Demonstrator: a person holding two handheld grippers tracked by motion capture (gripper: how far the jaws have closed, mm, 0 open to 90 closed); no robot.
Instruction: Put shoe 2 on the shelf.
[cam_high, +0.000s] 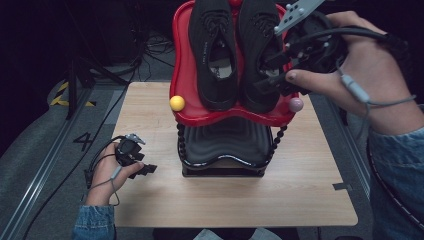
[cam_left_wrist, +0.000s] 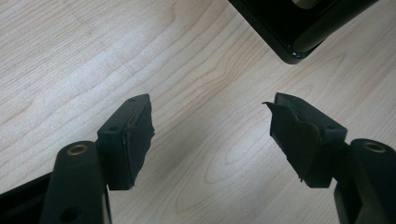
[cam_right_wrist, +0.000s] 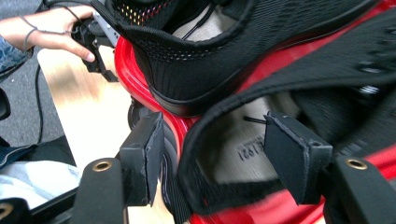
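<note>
Shoe (cam_high: 258, 50) heel sits between the spread right tool (cam_high: 272, 75) pads, unpinched; any bump could knock it off the red rack (cam_high: 182, 75)

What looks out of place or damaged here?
Nothing is spilled or askew. The two black shoes sit side by side on the red shelf. Only the left gripper looks worn: its pads are ragged at the edges.
</note>
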